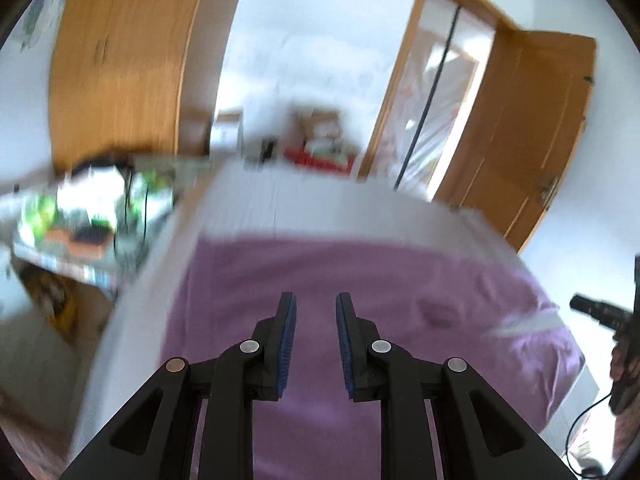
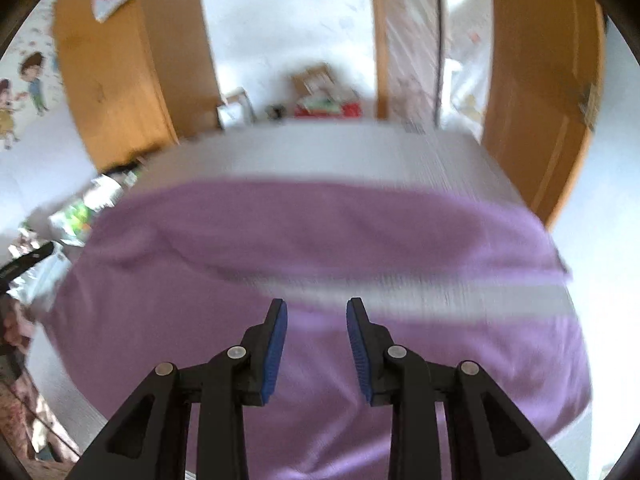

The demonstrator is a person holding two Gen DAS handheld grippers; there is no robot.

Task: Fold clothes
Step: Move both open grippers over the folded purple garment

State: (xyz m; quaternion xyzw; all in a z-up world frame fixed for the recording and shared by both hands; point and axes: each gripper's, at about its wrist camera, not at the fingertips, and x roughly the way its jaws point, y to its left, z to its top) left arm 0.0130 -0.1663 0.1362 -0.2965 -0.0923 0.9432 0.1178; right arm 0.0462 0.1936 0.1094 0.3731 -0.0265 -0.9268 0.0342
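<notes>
Purple garment (image 2: 320,232) flat on table (image 2: 320,148) | left gripper (image 1: 316,304), right gripper (image 2: 316,308) spread, empty | I'd pinch matching corners, fold evenly.

bright daylight, heavy motion blur, fisheye bending, dark corners.
</notes>
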